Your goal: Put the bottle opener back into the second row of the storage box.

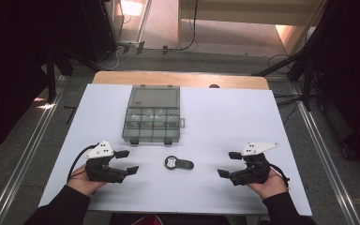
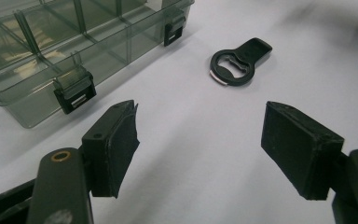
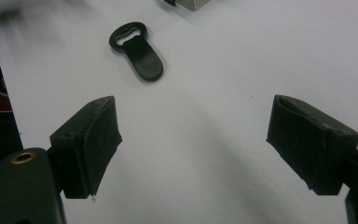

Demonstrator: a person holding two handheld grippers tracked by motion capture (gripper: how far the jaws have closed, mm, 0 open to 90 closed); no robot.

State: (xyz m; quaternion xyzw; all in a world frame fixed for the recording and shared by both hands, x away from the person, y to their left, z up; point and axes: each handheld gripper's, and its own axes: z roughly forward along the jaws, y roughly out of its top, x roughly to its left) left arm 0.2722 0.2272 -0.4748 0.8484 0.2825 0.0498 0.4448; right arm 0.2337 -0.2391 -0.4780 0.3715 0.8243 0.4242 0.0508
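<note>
Item: black bottle opener (image 1: 178, 163), lying flat on the white worktop (image 1: 225, 122), lower centre of the high view, between the two grippers and touching neither. Left gripper (image 1: 127, 162), lower left: jaws spread wide, empty. Right gripper (image 1: 228, 164), lower right: jaws spread wide, empty. Clear compartment box (image 1: 153, 120), lid raised, upper centre, just beyond the opener.
</note>
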